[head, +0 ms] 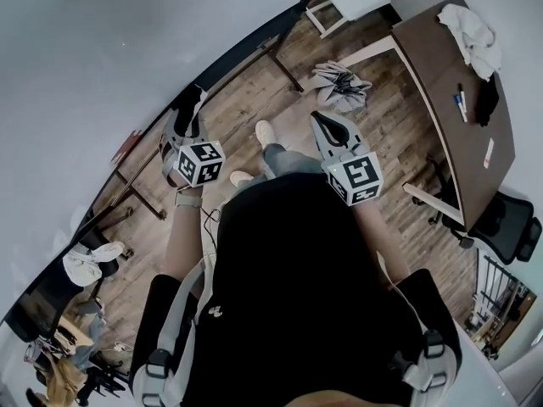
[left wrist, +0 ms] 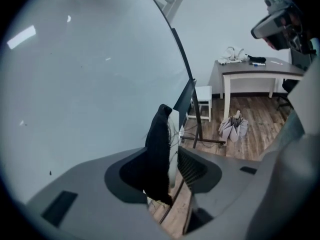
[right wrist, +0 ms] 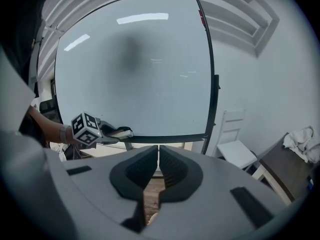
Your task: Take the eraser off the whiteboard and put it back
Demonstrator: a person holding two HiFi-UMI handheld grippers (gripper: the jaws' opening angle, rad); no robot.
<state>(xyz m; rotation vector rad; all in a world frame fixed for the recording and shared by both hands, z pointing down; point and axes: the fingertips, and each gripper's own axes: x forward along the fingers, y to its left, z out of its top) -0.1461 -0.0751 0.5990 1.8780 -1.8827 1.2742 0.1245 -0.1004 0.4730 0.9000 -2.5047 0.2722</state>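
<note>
The room had a wood-plank floor and pale walls. A big whiteboard on a black stand took up one side, its surface blank. The left gripper was at the lower edge of the whiteboard, clamped on the eraser. The eraser stood on edge between the jaws, black felt against one pad and white back against the other. It was off the board, with only floor below it. The right gripper hung a little way back from the board, jaws together with nothing between them. A brown desk stood against the far wall. A white cloth lay bunched at one end of it, with markers further along near its edge. A folded grey umbrella lay on the floor between the desk and the stand's black legs. A white chair stood beside the board, and a black office chair stood at the desk's other end.
</note>
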